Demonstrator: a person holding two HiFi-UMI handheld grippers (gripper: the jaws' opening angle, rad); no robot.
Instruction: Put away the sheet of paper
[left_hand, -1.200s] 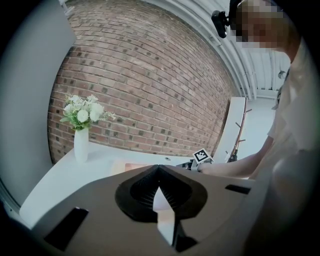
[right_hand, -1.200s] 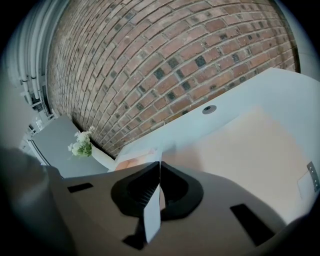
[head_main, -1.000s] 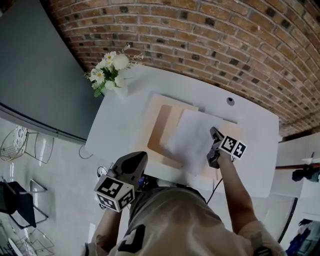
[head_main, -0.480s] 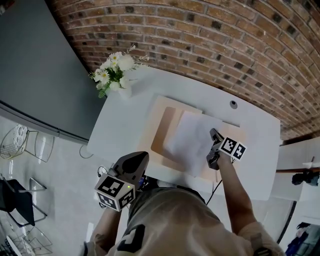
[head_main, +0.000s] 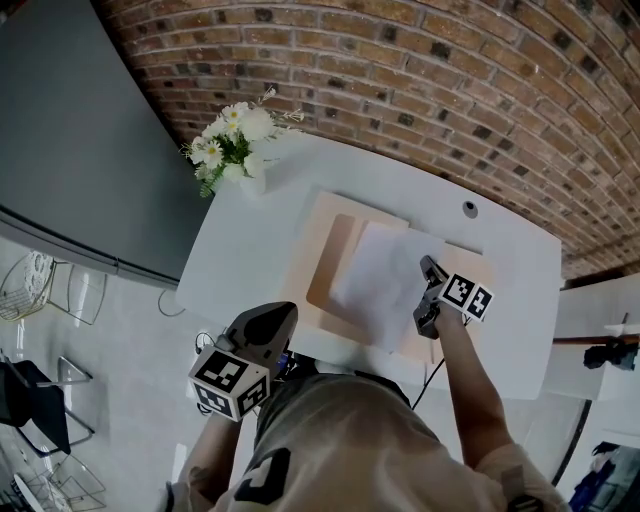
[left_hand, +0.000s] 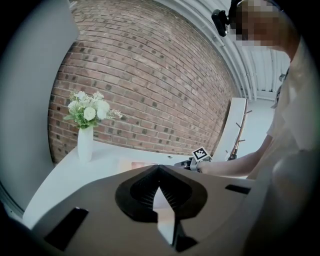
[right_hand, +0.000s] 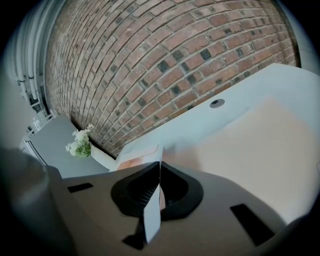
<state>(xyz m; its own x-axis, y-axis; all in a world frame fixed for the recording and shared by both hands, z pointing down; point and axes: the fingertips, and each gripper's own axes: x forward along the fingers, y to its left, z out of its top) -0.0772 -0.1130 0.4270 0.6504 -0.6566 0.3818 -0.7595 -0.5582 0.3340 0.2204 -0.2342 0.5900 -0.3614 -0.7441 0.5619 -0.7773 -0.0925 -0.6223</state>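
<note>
Right gripper (right_hand: 159, 169): 2 jaws clamped on the sheet of paper's (head_main: 385, 283) edge; sheet extends left of it, over beige folder (head_main: 322, 240). Left gripper (left_hand: 159, 170): jaws together, empty, short of the table (head_main: 250, 250).

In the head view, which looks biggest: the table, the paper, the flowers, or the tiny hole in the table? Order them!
Biggest first:
table
sheet of paper
flowers
hole in the table
Paper and flowers look close, so that pair is unsure.
</note>
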